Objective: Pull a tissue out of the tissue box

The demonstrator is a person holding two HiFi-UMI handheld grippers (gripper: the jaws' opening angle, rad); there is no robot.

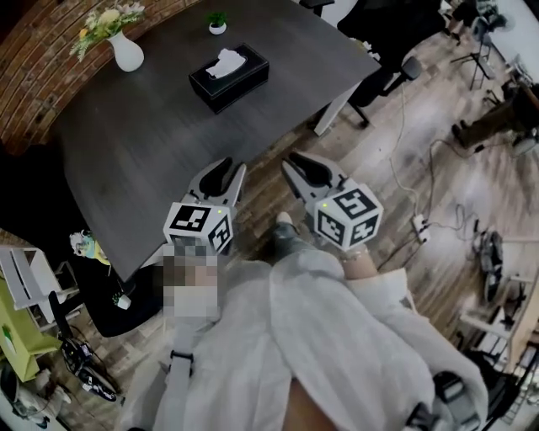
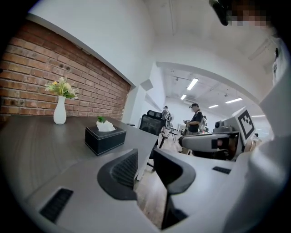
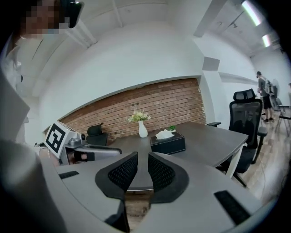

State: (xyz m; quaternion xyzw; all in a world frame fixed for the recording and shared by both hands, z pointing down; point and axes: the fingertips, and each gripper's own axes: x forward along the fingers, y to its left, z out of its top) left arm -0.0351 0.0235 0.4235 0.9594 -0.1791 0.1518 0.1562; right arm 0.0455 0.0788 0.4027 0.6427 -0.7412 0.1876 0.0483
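Observation:
A black tissue box (image 1: 229, 77) stands at the far side of the dark table (image 1: 152, 143), with a white tissue (image 1: 226, 63) poking from its top slot. Both grippers hover near the table's front edge, well short of the box. My left gripper (image 1: 232, 168) is over the table edge, its jaws a little apart with nothing between them. My right gripper (image 1: 290, 162) is beside it over the floor, its jaws likewise apart and empty. The left gripper view has the box (image 2: 105, 140) ahead to the left of the jaws (image 2: 145, 157). The right gripper view has it (image 3: 168, 144) ahead to the right of the jaws (image 3: 142, 157).
A white vase with flowers (image 1: 126, 52) and a small potted plant (image 1: 217, 23) stand at the table's back. An office chair (image 1: 379, 80) sits off the table's right corner. Cables and a power strip (image 1: 418, 227) lie on the wood floor. A person (image 2: 196, 120) stands far off.

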